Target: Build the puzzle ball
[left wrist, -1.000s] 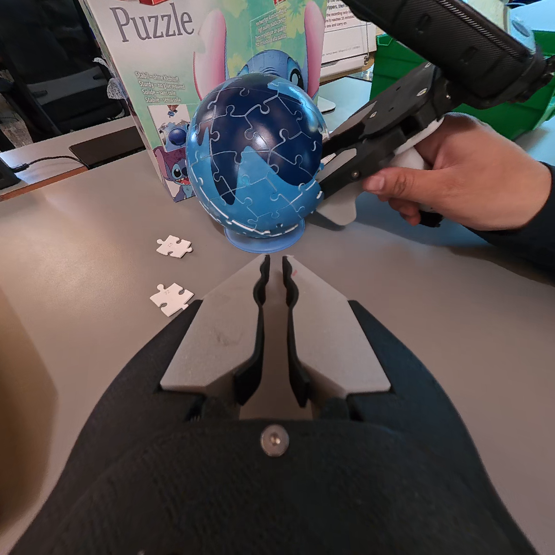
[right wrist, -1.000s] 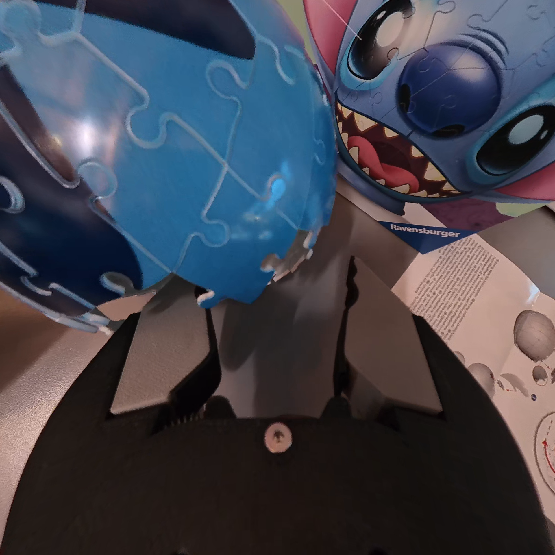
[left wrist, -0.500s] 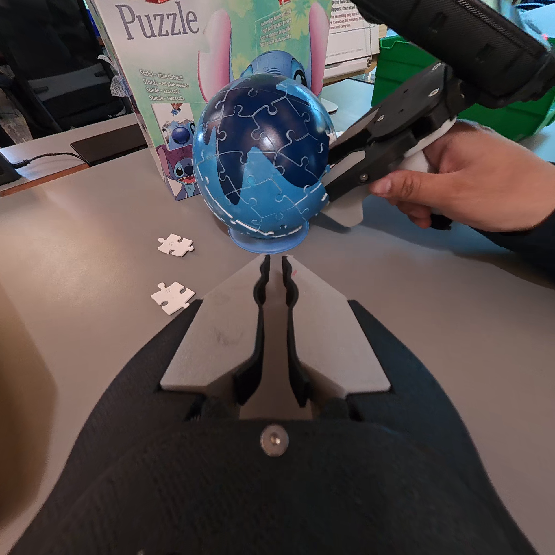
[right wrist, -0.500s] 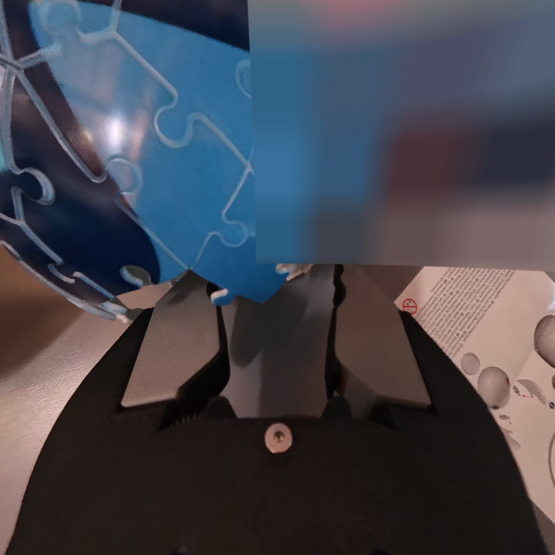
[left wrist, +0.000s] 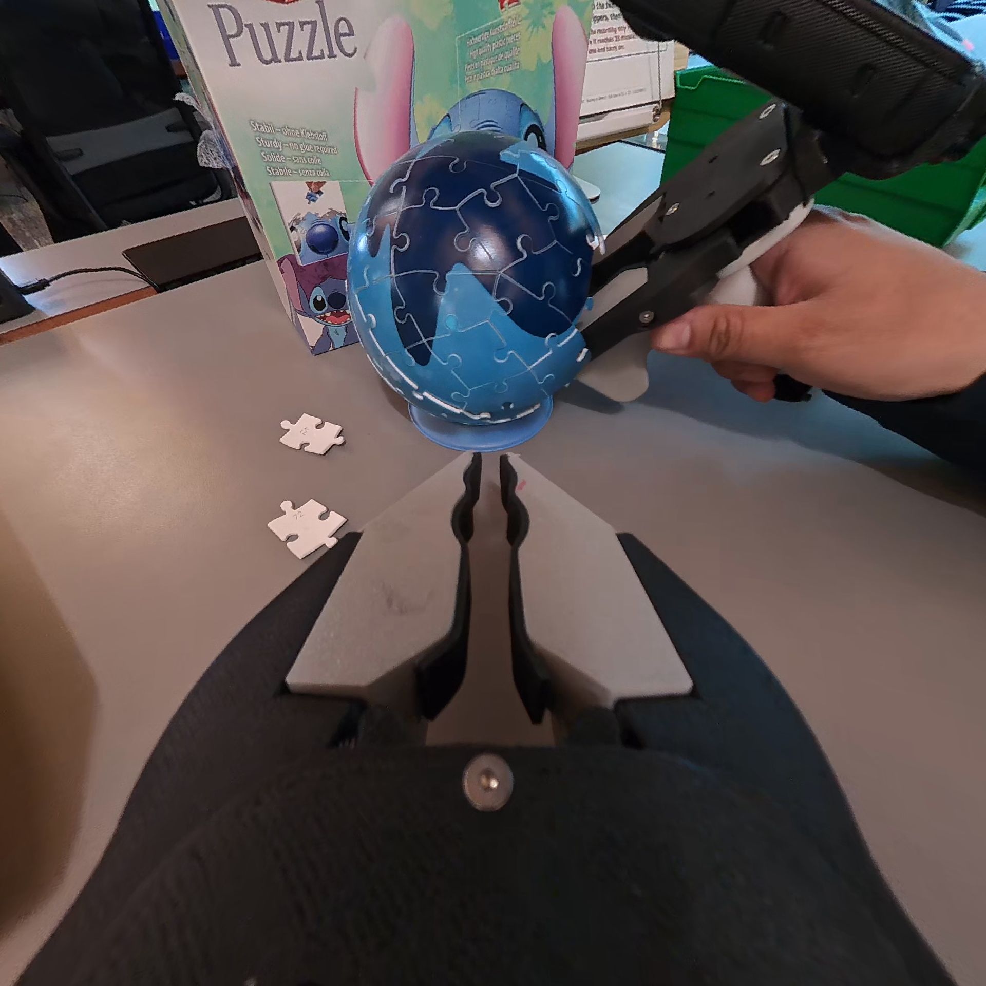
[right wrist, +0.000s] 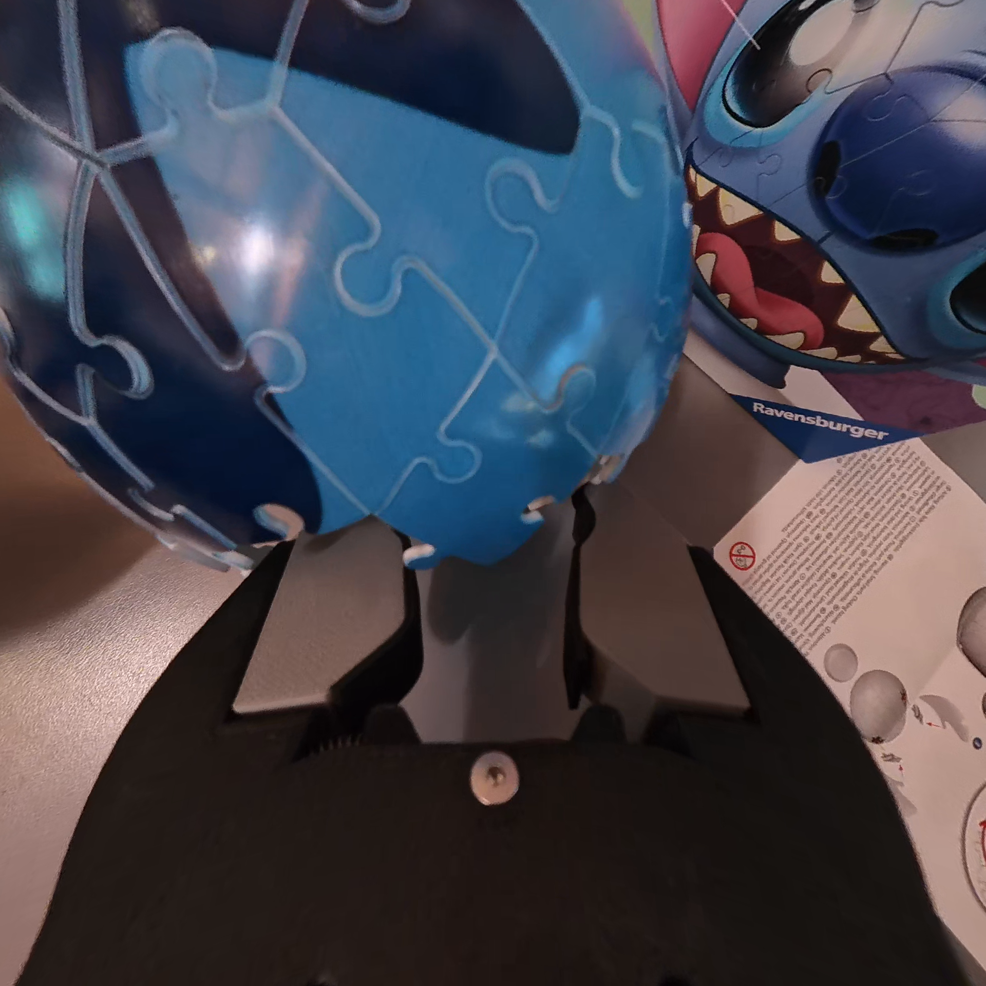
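Note:
The puzzle ball [left wrist: 469,288], light and dark blue, sits tilted on its round blue stand [left wrist: 480,429], with an open jagged rim on its right side. My right gripper [left wrist: 587,304], held by a hand, is open, with both fingers against that rim. In the right wrist view the ball [right wrist: 373,267] fills the top, and its rim lies across the gap of the right gripper [right wrist: 491,528], hiding the left fingertip. My left gripper [left wrist: 491,460] is nearly closed and empty, just in front of the stand. Two loose white pieces [left wrist: 312,433] [left wrist: 307,525] lie left of it.
The puzzle box [left wrist: 320,106] stands right behind the ball and also shows in the right wrist view [right wrist: 853,213]. An instruction sheet [right wrist: 853,587] lies at the right. A green crate [left wrist: 907,187] is at the back right, and a dark flat pad [left wrist: 187,256] at the back left.
The right gripper's jaws have come somewhat closer together and it has moved in on the ball's rim. The left gripper has hardly moved.

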`<action>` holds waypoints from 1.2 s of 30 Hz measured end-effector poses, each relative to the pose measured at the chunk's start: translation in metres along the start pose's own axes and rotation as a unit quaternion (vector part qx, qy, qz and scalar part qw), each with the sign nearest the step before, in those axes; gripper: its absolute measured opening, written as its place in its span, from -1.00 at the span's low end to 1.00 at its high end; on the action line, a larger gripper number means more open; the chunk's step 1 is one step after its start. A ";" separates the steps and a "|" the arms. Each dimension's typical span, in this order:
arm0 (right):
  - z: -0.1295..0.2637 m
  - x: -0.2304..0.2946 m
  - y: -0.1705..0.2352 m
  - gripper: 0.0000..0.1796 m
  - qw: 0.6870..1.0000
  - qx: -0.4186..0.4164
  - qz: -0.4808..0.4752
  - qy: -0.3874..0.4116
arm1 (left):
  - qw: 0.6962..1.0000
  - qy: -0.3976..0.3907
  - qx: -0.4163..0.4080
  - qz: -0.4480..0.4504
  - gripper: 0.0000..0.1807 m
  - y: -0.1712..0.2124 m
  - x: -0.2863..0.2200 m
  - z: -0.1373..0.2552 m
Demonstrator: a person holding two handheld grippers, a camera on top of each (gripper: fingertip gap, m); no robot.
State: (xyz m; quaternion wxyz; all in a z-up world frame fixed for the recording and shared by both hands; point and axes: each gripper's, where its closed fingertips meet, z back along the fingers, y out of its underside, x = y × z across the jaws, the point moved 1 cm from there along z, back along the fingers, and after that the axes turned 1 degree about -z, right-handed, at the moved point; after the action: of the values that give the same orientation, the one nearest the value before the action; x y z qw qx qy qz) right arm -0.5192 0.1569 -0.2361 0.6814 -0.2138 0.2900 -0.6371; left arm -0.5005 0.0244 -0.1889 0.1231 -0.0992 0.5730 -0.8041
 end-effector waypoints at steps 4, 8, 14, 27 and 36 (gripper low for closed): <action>0.001 -0.001 -0.001 -0.35 1.000 -0.008 0.000 0.002 | 1.000 0.001 0.000 0.000 -0.95 0.000 0.000 0.000; 0.004 -0.002 -0.005 -0.33 1.000 -0.023 -0.007 -0.002 | 1.000 0.001 0.001 0.000 -0.95 0.001 -0.001 -0.001; -0.001 -0.001 -0.005 -0.32 1.000 -0.020 -0.015 -0.006 | 1.000 0.001 0.001 0.000 -0.96 0.000 -0.001 -0.001; -0.001 0.000 -0.002 -0.35 1.000 -0.011 -0.016 -0.013 | 1.000 0.002 0.000 0.001 -0.96 0.001 0.000 0.001; 0.010 -0.004 -0.004 -0.33 0.999 -0.028 -0.015 -0.008 | 1.000 0.003 0.001 0.003 -0.96 0.001 0.000 0.000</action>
State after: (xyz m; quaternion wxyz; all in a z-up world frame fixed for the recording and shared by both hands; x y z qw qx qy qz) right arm -0.5159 0.1598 -0.2256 0.6681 -0.2420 0.2986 -0.6372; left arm -0.5003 0.0244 -0.1894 0.1240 -0.0950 0.5732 -0.8044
